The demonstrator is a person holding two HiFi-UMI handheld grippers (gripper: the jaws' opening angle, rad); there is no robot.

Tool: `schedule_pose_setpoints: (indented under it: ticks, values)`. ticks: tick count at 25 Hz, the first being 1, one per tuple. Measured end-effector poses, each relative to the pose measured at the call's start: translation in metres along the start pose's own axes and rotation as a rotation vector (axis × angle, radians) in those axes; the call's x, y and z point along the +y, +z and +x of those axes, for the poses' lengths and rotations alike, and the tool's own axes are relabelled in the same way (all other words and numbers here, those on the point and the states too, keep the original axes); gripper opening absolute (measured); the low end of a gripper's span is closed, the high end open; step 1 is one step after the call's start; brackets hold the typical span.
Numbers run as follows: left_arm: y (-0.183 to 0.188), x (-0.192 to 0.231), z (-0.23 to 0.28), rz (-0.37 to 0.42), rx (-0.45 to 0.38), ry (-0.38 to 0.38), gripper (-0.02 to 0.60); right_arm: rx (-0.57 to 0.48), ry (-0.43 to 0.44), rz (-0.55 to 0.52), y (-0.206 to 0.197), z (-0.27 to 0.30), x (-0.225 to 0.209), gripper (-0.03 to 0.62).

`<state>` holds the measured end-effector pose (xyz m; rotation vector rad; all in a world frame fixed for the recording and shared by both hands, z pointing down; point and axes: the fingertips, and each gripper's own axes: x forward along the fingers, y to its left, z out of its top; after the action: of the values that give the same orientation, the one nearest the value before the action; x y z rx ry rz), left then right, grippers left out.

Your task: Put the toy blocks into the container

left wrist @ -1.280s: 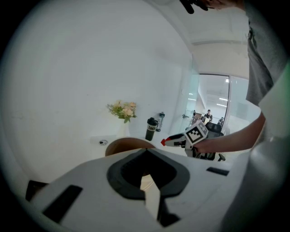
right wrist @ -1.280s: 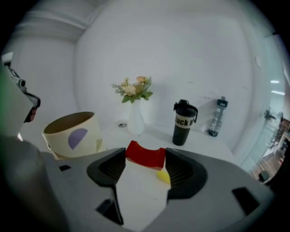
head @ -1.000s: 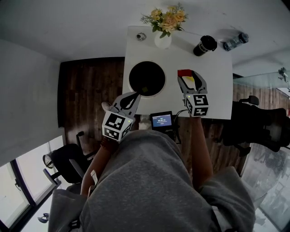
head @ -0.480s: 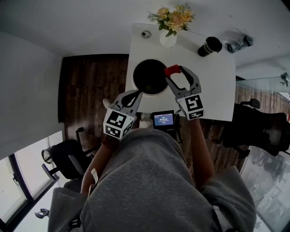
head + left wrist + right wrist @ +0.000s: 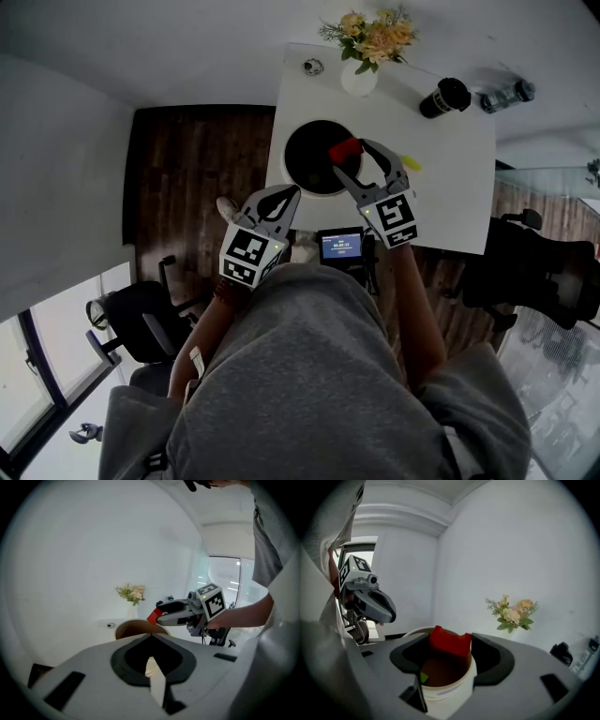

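A white bucket [image 5: 319, 157] with a dark inside stands on the white table [image 5: 450, 187]. My right gripper [image 5: 349, 150] is shut on a red block [image 5: 344, 149] and holds it over the bucket's right rim. In the right gripper view the red block [image 5: 450, 641] hangs above the bucket's opening [image 5: 450, 686], and a small green block [image 5: 423, 678] lies inside. A yellow-green block [image 5: 411, 164] lies on the table just right of that gripper. My left gripper [image 5: 278, 199] sits shut and empty at the table's front left edge, short of the bucket [image 5: 131, 629].
A flower vase [image 5: 360, 75], a black cup [image 5: 445, 97] and a water bottle [image 5: 506, 94] stand along the table's far edge. A small screen device [image 5: 341, 246] sits at the near edge. Office chairs [image 5: 141, 323] stand on the wooden floor either side.
My right gripper has carried the red block leftward from the table's right middle to above the bucket. The yellow-green block has come into view. The left gripper has barely moved.
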<state>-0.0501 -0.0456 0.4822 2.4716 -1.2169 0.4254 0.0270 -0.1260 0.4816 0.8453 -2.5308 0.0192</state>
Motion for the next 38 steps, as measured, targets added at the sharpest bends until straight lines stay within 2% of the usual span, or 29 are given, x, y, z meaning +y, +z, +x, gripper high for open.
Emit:
schedule_pose_setpoints:
  ticks: [12,19,21,23,27,30,35,38]
  values:
    - [0.001,0.007,-0.001,-0.005,0.012,0.002,0.003,0.031,0.061,0.022,-0.012,0.012,0.027,0.281]
    - [-0.004,0.004,0.003,-0.009,0.019,-0.009,0.003,-0.004,0.067,0.048,-0.004,0.01,0.027,0.281]
    - [-0.004,0.001,0.004,-0.01,0.019,-0.013,0.004,-0.023,0.027,0.031,0.0,0.005,0.021,0.282]
    - [-0.003,0.0,0.004,-0.006,0.015,-0.016,0.003,-0.038,-0.062,0.029,-0.001,-0.004,0.004,0.282]
    - [-0.002,-0.002,0.004,-0.006,0.02,-0.02,0.003,-0.035,-0.242,0.116,-0.023,-0.027,-0.056,0.281]
    - [-0.006,-0.005,0.005,-0.004,0.03,-0.026,0.003,-0.012,-0.338,0.154,-0.047,-0.047,-0.097,0.281]
    - [-0.005,-0.011,0.01,0.01,0.032,-0.038,0.003,0.08,-0.432,0.187,-0.101,-0.072,-0.142,0.281]
    - [-0.005,-0.01,0.009,0.018,0.04,-0.037,0.003,0.143,-0.457,0.233,-0.143,-0.079,-0.151,0.281]
